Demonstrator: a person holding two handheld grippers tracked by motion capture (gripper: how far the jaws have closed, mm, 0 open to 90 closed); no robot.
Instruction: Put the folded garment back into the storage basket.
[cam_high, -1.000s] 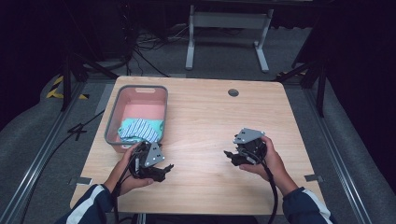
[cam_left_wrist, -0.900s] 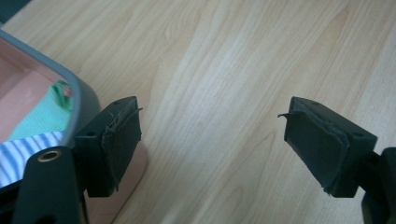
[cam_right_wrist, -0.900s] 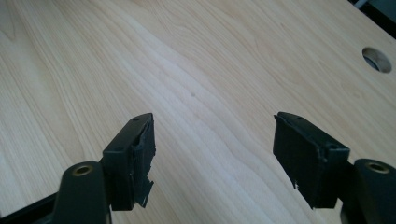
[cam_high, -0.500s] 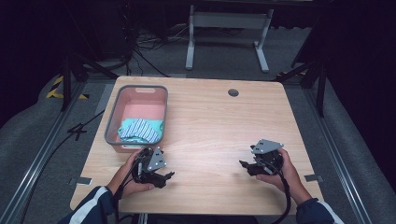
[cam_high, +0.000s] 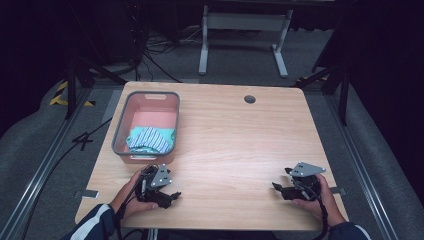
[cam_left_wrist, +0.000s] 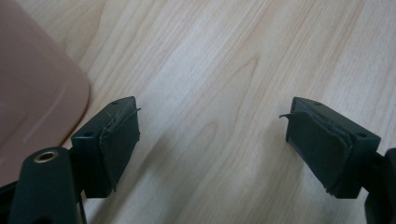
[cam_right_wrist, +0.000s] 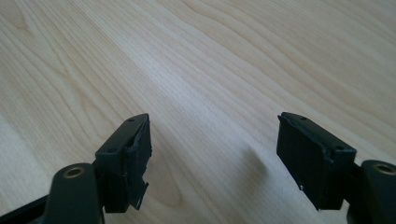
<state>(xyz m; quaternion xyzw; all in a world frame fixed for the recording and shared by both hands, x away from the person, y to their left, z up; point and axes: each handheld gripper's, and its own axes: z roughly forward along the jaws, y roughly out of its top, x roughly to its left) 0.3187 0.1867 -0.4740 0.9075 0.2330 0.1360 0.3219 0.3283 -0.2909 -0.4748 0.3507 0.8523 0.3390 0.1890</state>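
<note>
A pink bin with a grey rim (cam_high: 118, 131) stands at the table's left and holds a folded teal and white striped cloth (cam_high: 150, 140). My left gripper (cam_high: 171, 196) rests low over the wood just in front of the bin, open and empty. In the left gripper view, the left gripper (cam_left_wrist: 212, 140) has bare table between its jaws and the bin's corner (cam_left_wrist: 32, 93) at the left. My right gripper (cam_high: 278, 189) sits near the front right corner. In the right gripper view, the right gripper (cam_right_wrist: 215, 154) has just been opening its jaws, with nothing between them.
The wooden table (cam_high: 240, 140) has a round cable hole (cam_high: 249, 99) at the back. A metal stand (cam_high: 240, 30) and cables lie on the floor behind it. Rails run along both sides of the table.
The right hand has moved right and toward the near edge, sinking close to the table. The left hand has dropped a little toward the near edge.
</note>
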